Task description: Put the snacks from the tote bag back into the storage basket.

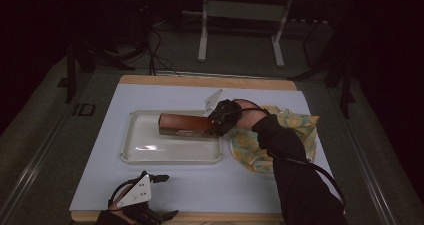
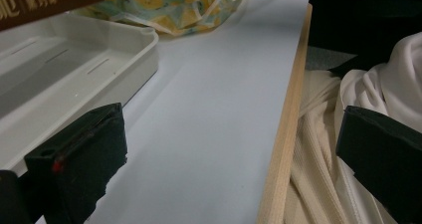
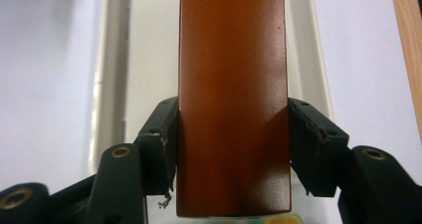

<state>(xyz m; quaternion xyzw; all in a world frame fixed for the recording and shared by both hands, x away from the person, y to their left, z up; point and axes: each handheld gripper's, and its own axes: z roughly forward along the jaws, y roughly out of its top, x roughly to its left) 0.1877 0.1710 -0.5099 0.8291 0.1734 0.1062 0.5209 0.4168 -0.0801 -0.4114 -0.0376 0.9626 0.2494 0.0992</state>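
A long brown box lies over the white tray, and my right gripper is shut on its right end. In the right gripper view the brown box runs straight away between both pads, above the tray. My left gripper rests at the near left edge of the table, open with nothing between its fingers. Its view catches the tray's near corner and a corner of the box with pale lettering.
A yellow-green patterned cloth lies bunched to the right of the tray, under my right forearm. The white mat covers a wooden board. The board's wooden edge borders the person's cream clothing. A metal stand rises beyond the table.
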